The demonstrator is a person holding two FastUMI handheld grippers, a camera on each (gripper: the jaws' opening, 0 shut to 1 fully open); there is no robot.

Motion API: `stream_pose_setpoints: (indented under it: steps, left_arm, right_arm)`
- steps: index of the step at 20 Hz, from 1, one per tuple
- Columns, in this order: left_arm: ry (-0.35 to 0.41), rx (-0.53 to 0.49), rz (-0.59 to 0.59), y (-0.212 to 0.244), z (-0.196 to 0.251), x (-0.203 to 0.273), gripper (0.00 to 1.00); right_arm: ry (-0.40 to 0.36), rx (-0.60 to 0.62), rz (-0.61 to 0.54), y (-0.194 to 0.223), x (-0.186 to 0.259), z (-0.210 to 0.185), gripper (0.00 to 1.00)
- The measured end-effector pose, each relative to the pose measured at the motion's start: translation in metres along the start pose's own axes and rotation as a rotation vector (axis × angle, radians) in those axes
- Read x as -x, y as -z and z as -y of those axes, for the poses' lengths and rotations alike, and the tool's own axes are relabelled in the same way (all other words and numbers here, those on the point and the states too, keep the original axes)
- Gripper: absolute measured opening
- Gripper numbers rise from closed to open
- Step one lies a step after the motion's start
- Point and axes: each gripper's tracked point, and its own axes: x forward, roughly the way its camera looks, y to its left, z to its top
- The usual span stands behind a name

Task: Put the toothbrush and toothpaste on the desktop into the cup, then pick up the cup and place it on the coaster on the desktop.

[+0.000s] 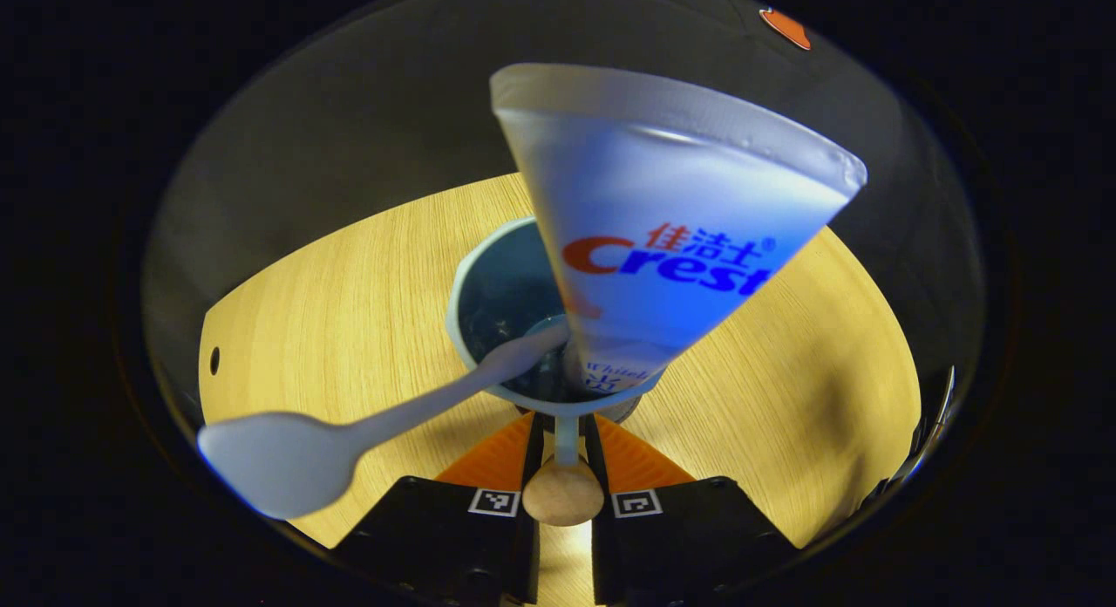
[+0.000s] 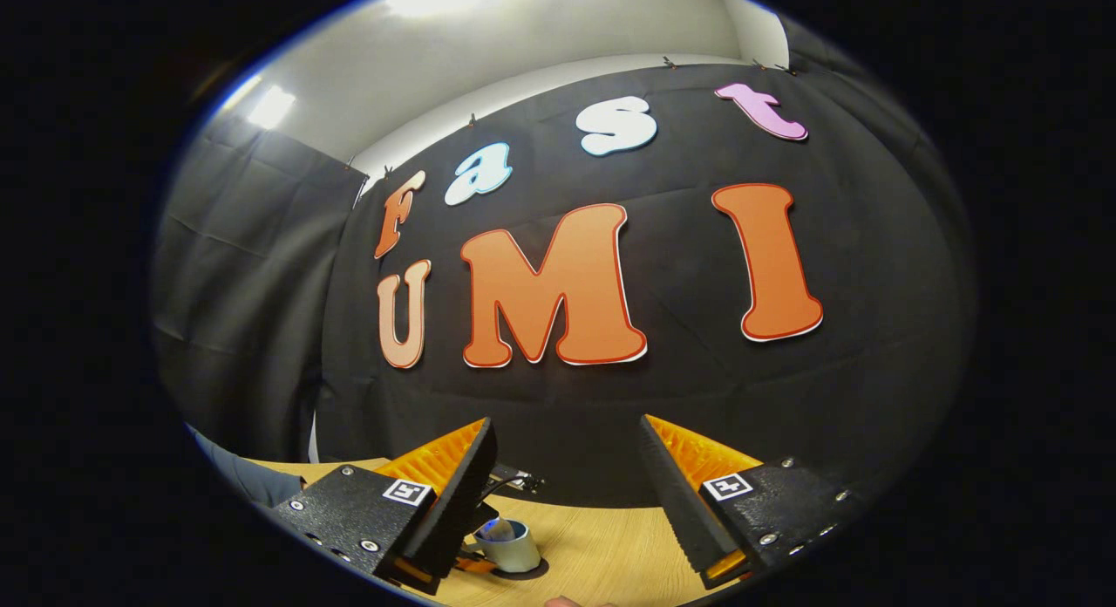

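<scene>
Closest to the lens in the left gripper view, the left gripper (image 1: 565,441) has its two fingers drawn in tight on the thin handle (image 1: 566,439) of the cup (image 1: 488,302), one on each side, so it is clamped on that handle. A round wooden knob (image 1: 562,494) sits at the near end of the handle, between the fingers.

Out from there, the cup is seen from above, its pale rim ringing a dark blue inside. The toothpaste (image 1: 671,232) stands in the cup with its cap end down at the near right of the inside and its wide crimped end rising toward the camera and leaning right. The toothbrush (image 1: 349,433) is also in the cup, one end inside just left of the toothpaste and its long pale body leaning over the cup's near-left rim, its broad rounded end blurred and well out past the rim. A dark round shape (image 1: 629,408), perhaps the coaster, peeks from under the cup's near right edge; whether the cup rests on it I cannot tell. The wooden worktop (image 1: 349,310) spreads all around the cup.

In the right gripper view, the right gripper (image 2: 567,485) has its fingers well apart with nothing between them, raised toward the cloth wall. Below it the cup (image 2: 513,548) shows small on the worktop (image 2: 602,555).
</scene>
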Motion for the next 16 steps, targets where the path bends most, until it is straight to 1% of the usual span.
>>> stream_pose_setpoints:
  steps: [1, 4, 5, 6, 8, 10, 11, 12, 14, 15, 16]
  left_arm:
    - [0.003, 0.002, -0.002, -0.013, 0.002, -0.006, 0.24]
    - [-0.007, 0.002, -0.019, -0.030, -0.008, -0.021, 0.24]
    - [-0.007, 0.002, -0.023, -0.030, -0.005, -0.022, 0.24]
    - [0.012, 0.008, -0.017, -0.030, -0.002, -0.023, 0.25]
    - [0.034, 0.004, 0.001, -0.042, 0.000, -0.025, 0.33]
    - [0.026, -0.019, 0.032, -0.058, -0.001, -0.027, 0.77]
    - [0.022, -0.019, 0.050, -0.070, -0.001, -0.037, 1.00]
    - [0.022, -0.016, 0.067, -0.075, -0.004, -0.035, 0.97]
    - [0.022, -0.012, 0.111, -0.097, -0.012, -0.042, 0.98]
    - [0.015, -0.011, 0.139, -0.094, -0.008, -0.039, 0.98]
    - [0.001, -0.009, 0.164, -0.109, -0.019, -0.031, 0.98]
  right_arm:
    - [0.000, -0.004, -0.001, 0.001, 0.000, 0.001, 0.97]
    - [-0.001, -0.013, -0.009, 0.004, -0.001, 0.001, 0.98]
    - [0.001, -0.009, -0.011, 0.004, -0.001, 0.002, 0.98]
    - [0.003, -0.006, -0.012, 0.004, -0.001, 0.002, 0.97]
    - [-0.001, -0.007, -0.008, 0.003, -0.001, 0.002, 0.97]
    - [0.011, -0.024, -0.001, 0.001, -0.004, 0.003, 0.97]
    - [0.025, -0.031, 0.001, 0.001, -0.005, 0.006, 0.97]
    - [0.032, -0.034, 0.002, 0.001, -0.005, 0.008, 0.98]
    - [0.033, -0.033, 0.005, 0.000, -0.005, 0.007, 0.98]
    - [0.036, -0.030, 0.007, -0.001, -0.005, 0.006, 0.98]
    - [0.040, -0.026, 0.011, -0.003, -0.005, 0.007, 0.98]
